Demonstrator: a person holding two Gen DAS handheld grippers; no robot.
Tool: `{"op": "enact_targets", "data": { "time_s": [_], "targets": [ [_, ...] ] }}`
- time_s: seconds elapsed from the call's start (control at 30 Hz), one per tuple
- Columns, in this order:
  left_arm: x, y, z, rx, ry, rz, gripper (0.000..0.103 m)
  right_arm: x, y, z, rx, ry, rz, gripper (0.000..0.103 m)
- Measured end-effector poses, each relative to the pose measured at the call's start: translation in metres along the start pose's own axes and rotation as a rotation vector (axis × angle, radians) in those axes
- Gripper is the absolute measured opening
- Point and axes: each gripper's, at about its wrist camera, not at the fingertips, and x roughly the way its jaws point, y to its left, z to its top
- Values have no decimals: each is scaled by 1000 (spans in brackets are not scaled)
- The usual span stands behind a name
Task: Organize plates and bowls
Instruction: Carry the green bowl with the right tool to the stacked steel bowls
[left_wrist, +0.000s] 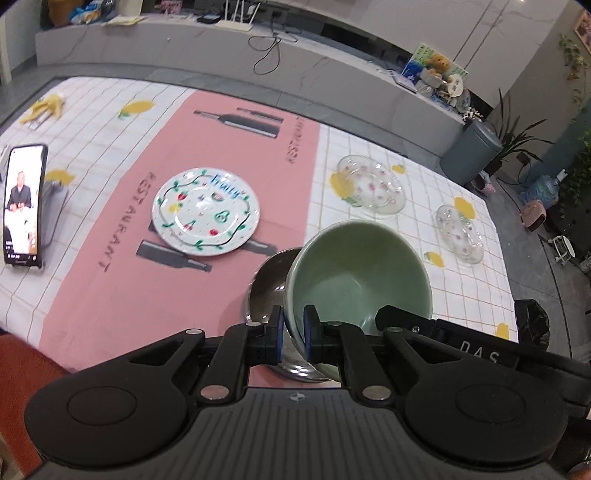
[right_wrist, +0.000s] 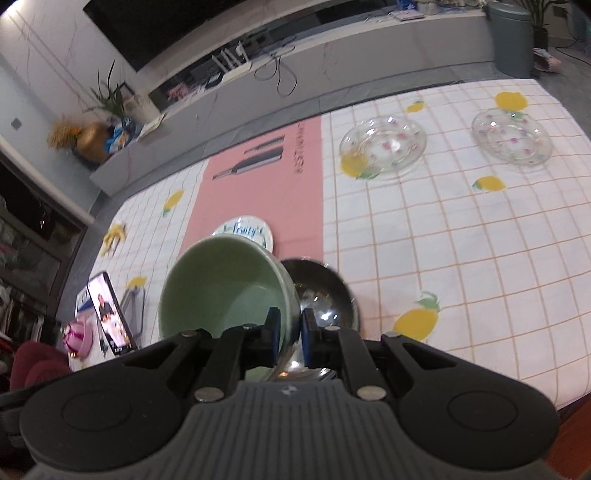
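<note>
Left gripper (left_wrist: 293, 332): fingers clamped on green bowl (left_wrist: 354, 273) rim
Right gripper (right_wrist: 290, 334): fingers clamped on the bowl's opposite rim
Right view only: pink toy (right_wrist: 78, 336)

Beyond my table's checked lemon cloth (left_wrist: 388, 177), a long grey bench (left_wrist: 229, 55) runs from 10 to 2 o'clock under a pale marble wall (left_wrist: 424, 22), with 1 grey bin (left_wrist: 471, 155) and a leafy plant (left_wrist: 517, 136) on the grey floor (left_wrist: 576, 295) at 3 o'clock.

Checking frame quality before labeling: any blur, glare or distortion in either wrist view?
Left wrist: fisheye bends the table edges; painted plate slightly soft; phone screen blown out. Right wrist: mild motion blur; glare spots inside the steel bowl; green bowl readable; glass plates faint against the cloth.
</note>
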Motion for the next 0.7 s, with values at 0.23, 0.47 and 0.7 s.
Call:
{"op": "enact_targets", "data": {
  "time_s": [0.23, 0.47, 0.7],
  "targets": [
    [9, 12, -4, 15, 44, -29, 13, 18, -2, -4, 28, 63, -12, 10],
    [21, 25, -5, 3, 86, -55, 13, 29, -4, -6, 37, 101, -25, 10],
    [36, 26, 0, 8, 107, -57, 13, 45, -6, -2, 43, 133, -55, 9]
  ]
}}
